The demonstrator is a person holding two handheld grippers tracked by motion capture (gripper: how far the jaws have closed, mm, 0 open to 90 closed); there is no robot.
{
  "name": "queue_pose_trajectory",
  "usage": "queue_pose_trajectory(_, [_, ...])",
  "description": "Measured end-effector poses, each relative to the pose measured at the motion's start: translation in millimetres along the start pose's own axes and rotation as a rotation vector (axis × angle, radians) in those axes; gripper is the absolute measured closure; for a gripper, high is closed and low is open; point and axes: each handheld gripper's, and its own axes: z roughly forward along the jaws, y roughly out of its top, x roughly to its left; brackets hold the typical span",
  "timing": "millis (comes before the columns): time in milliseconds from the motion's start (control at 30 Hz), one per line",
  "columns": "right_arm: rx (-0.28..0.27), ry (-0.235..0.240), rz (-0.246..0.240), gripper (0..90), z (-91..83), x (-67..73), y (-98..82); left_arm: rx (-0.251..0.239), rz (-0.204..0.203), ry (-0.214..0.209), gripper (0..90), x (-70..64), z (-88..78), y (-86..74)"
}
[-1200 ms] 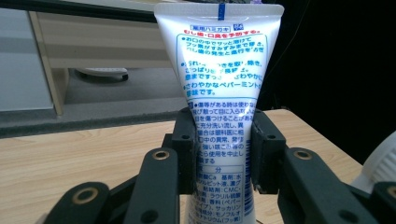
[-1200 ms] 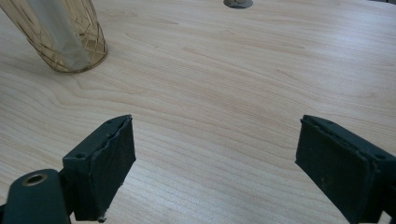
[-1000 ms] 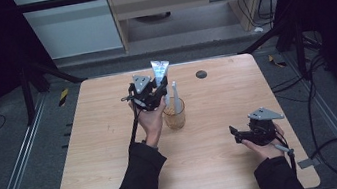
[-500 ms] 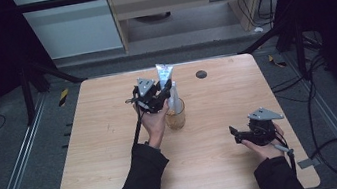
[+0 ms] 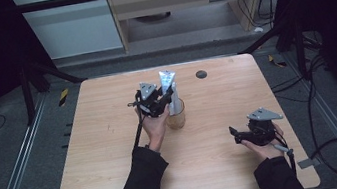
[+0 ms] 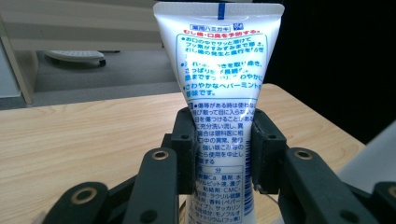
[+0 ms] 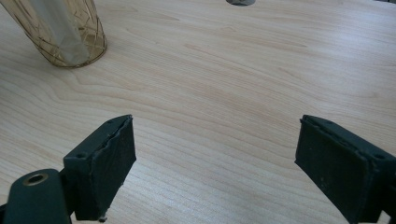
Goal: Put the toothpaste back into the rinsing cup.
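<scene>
The left gripper [image 5: 162, 98] is pinching the toothpaste tube [image 6: 219, 79] above the glass [image 5: 176, 118]; keep it upright lowering; the right gripper's [image 5: 243, 136] fingers are spread, idling over the bench [image 5: 104, 149].

In the high view the tabletop [image 5: 114, 148] is evenly and softly lit from above, while the floor and frame around it fall into near black at both sides. Shadows under the forearms are faint. The picture is slightly soft and grainy. In the left gripper view the toothpaste tube [image 6: 219, 88] is sharp, with a pale sheen on its white face; the background is dim. In the right gripper view the amber glass [image 7: 60, 32] glints and the near fingers [image 7: 109, 163] blur slightly.
</scene>
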Motion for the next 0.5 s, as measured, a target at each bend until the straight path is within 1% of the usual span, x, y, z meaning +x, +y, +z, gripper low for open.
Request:
queue_pose_trajectory(233, [0.001,0.000,0.004,12.1,-0.4,0.0,0.1,0.032,0.016,-0.003,65.9,-1.0,3.6,-7.8])
queue_pose_trajectory(333, [0.001,-0.001,0.001,12.1,-0.3,-0.1,0.0,0.042,0.033,-0.009,65.5,-2.4,3.7,-8.5])
queue_pose_trajectory(500, [0.000,0.000,-0.001,12.1,-0.1,0.4,0.1,0.066,0.047,-0.017,64.1,-1.7,2.2,-8.3])
